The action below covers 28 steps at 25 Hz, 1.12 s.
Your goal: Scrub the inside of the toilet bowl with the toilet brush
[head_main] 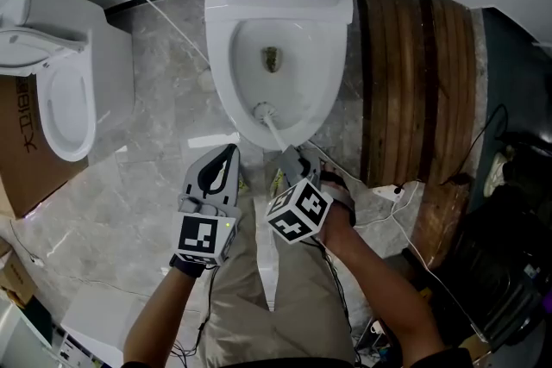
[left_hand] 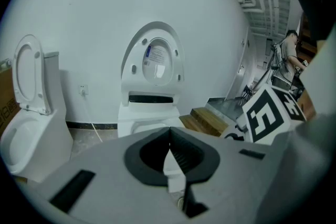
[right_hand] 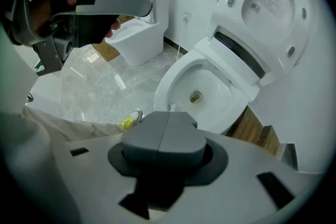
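White plastic brush (head_main: 274,129) is gripped by its thin handle in the right claw (head_main: 291,159), whose jaws are pressed together on it. Its bristle head rests inside the bowl (head_main: 302,56), against the front wall just under the rim. A brown stain (head_main: 271,59) is seen well apart from it, at the drain. The left claw (head_main: 228,152) is closed on nothing and is held just beside the right. The brush is judged light, with a stiff handle and springy bristles. Wet porcelain is likely slippery, so a firm hold near the handle's end is advised.
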Available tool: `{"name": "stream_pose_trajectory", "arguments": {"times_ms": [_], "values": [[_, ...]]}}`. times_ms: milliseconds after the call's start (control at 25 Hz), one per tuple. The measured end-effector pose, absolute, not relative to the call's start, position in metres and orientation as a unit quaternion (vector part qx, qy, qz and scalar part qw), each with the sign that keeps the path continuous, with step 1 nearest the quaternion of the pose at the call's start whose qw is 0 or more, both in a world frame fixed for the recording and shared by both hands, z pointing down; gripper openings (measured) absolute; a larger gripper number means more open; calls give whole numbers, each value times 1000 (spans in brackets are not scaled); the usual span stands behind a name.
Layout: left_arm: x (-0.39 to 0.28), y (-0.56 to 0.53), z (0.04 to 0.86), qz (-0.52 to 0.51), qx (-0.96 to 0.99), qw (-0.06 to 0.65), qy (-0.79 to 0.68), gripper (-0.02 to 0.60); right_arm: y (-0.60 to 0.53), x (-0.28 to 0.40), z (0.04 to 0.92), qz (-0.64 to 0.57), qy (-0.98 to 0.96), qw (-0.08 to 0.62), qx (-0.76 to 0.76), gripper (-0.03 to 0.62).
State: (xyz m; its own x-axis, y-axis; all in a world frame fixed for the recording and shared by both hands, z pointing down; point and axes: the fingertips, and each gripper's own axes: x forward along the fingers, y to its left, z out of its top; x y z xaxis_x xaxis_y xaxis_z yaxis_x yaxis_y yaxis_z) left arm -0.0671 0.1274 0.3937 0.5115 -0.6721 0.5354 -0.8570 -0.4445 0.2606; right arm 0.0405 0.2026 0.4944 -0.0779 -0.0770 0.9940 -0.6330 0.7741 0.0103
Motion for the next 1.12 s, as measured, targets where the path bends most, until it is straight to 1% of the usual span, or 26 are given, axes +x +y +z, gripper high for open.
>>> {"name": "stream_pose_trajectory", "arguments": {"times_ms": [840, 1120], "values": [[-94, 124, 406, 179, 811, 271, -487, 11, 147, 0, 494, 211, -720, 613, 247, 153], [-105, 121, 409, 177, 804, 276, -496, 11, 124, -1, 496, 248, -721, 588, 270, 153]]}}
